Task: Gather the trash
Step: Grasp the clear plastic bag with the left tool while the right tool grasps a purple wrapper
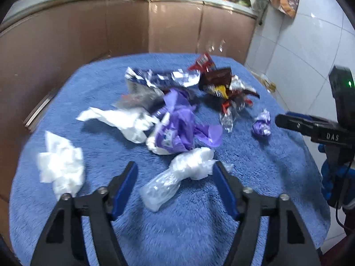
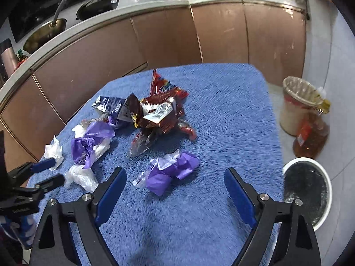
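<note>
The wrapper pile (image 1: 213,82) is smeared by motion blur, its print unreadable; the white bin (image 2: 307,190) sits half behind a claw arm.

Light: even, cool, indoor, from overhead. Shadows: soft, short, under wrappers on blue mat (image 1: 199,232). Glare: white streaks on brown cabinet doors (image 2: 221,35) behind mat. Blur: motion smear across trash pile, mat pile streaked. Distortion: strong fisheye, counter bowed, black vignette in corners.

left wrist: near, angled down | right wrist: same | shared: blue mat (image 1: 66,115)
</note>
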`<state>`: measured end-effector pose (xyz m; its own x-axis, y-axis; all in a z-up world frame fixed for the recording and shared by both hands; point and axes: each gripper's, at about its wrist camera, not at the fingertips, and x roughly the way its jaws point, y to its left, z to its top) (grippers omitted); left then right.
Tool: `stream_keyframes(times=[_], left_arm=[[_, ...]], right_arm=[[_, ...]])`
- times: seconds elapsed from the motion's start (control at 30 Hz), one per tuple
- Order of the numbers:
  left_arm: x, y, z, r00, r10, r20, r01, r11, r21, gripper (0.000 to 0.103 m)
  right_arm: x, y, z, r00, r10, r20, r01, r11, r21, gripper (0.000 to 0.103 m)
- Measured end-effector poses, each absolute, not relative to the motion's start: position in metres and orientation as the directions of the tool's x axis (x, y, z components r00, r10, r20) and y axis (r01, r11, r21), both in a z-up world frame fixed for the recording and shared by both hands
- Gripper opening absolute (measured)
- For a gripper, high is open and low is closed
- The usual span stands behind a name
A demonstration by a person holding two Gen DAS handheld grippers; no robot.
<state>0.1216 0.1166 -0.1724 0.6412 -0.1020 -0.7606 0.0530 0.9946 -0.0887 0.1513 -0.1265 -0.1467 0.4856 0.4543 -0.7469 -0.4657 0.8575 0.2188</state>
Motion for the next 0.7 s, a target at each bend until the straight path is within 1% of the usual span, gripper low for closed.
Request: stream_keyframes(times=[0.2, 0.27, 0.33, 0.4, 0.43, 0.47, 0.53, 0.6, 0.7], left_arm=[[0.134, 0.121, -0.186, 0.608, -0.173, -0.774, 0.105, 0.985, -0.138, 0.061], [0.135, 0.122, -0.189, 0.599, -0.189, -0.778, 0.116, 0.982, -0.149, 0.058], [0.134, 0.122, -0.191, 0.589, -0.213, -0.78, 0.13, 0.977, -0.169, 0.05], [0.132, 0.12, -0.192, 0.585, -0.234, -0.777, 0.143, 0.972, -0.185, 0.044], [0.131, 0.119, -0.192, 0.586, -0.236, -0.775, 0.147, 0.972, -0.185, 0.04], [0.13, 0.117, -0.192, 0.587, -0.237, -0.774, 0.152, 0.971, -0.182, 0.038], [0.128, 0.114, -0.191, 0.587, -0.241, -0.773, 0.162, 0.97, -0.179, 0.032], [0.124, 0.111, -0.191, 0.586, -0.238, -0.775, 0.163, 0.971, -0.175, 0.03], [0.117, 0.108, -0.189, 0.588, -0.233, -0.774, 0.156, 0.972, -0.174, 0.026]], right_arm=[[0.169, -0.115, -0.166, 0.437, 0.459, -0.774, -0.468, 0.851, 0.241, 0.081], [0.173, -0.111, -0.172, 0.428, 0.458, -0.779, -0.469, 0.849, 0.242, 0.079], [0.176, -0.107, -0.178, 0.422, 0.455, -0.784, -0.471, 0.849, 0.239, 0.076], [0.177, -0.104, -0.181, 0.419, 0.456, -0.785, -0.474, 0.847, 0.238, 0.069], [0.178, -0.103, -0.182, 0.417, 0.457, -0.786, -0.479, 0.845, 0.237, 0.067], [0.178, -0.102, -0.182, 0.416, 0.456, -0.786, -0.481, 0.844, 0.235, 0.063], [0.177, -0.101, -0.183, 0.419, 0.453, -0.787, -0.486, 0.844, 0.227, 0.06], [0.174, -0.101, -0.182, 0.42, 0.451, -0.788, -0.492, 0.842, 0.22, 0.054], [0.168, -0.101, -0.18, 0.419, 0.449, -0.79, -0.5, 0.84, 0.212, 0.051]])
